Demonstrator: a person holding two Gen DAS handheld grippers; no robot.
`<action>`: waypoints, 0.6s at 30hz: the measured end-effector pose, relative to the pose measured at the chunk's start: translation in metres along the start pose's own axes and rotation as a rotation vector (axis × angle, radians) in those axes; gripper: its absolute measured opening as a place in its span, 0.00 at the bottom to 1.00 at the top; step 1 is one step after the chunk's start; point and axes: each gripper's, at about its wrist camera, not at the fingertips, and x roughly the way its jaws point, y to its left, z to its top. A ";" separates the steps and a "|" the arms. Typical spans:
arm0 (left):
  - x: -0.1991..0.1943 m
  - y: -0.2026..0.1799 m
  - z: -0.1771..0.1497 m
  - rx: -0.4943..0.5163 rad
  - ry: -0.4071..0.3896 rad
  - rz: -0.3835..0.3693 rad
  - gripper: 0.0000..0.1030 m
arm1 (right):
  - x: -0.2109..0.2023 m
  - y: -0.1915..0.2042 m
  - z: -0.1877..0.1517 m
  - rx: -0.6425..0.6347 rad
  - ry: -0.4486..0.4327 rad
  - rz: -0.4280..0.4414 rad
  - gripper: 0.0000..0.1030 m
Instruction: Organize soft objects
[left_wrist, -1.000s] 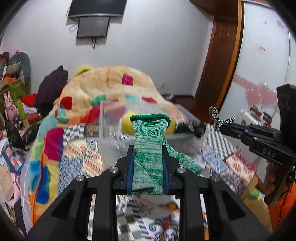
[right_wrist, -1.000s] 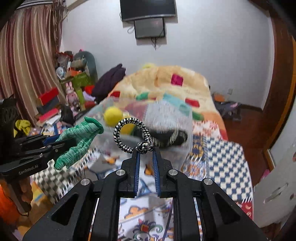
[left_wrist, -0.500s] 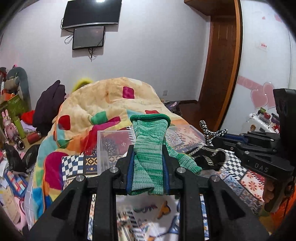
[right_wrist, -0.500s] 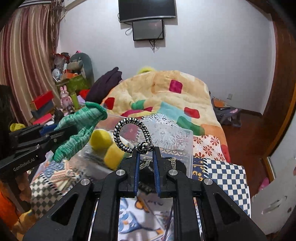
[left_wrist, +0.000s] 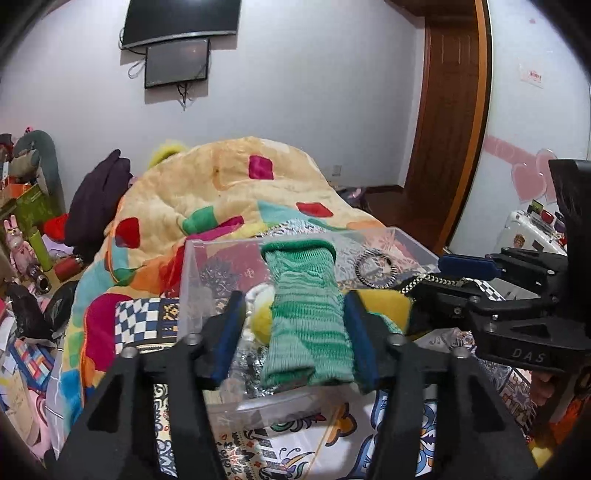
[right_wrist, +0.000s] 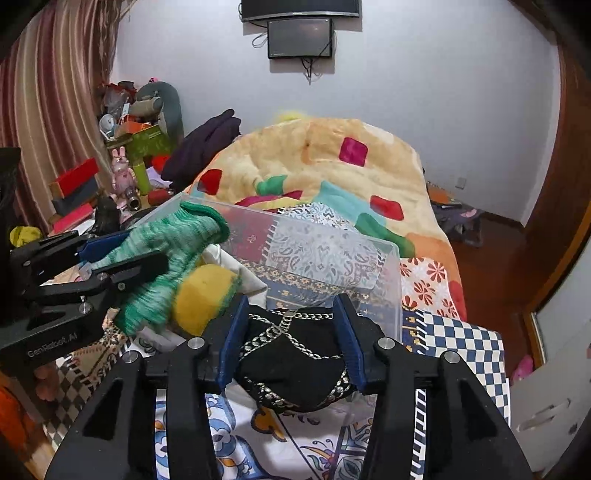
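A clear plastic box stands on the patterned bedspread. My left gripper has its jaws spread; the green knitted sock lies loosely between them over the box, also seen in the right wrist view. My right gripper is open above a black item with a silver chain in the box. The black-and-white hair tie is free in the box. A yellow soft piece lies inside too.
A heaped orange quilt with coloured patches lies behind the box. Toys and boxes clutter the left side. A dark garment rests on the quilt's left. A wooden door frame stands to the right.
Both grippers have opened over the box. The hair tie has left my right gripper and lies in the box. The sock is no longer clamped by my left gripper.
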 end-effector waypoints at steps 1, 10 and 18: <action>-0.003 -0.001 0.000 0.003 -0.007 0.003 0.59 | -0.001 0.000 0.001 0.000 -0.002 0.002 0.43; -0.036 -0.004 0.011 0.003 -0.075 0.001 0.61 | -0.026 -0.007 0.011 0.035 -0.066 0.029 0.43; -0.084 -0.011 0.017 -0.017 -0.165 -0.003 0.71 | -0.069 0.000 0.013 0.050 -0.149 0.040 0.43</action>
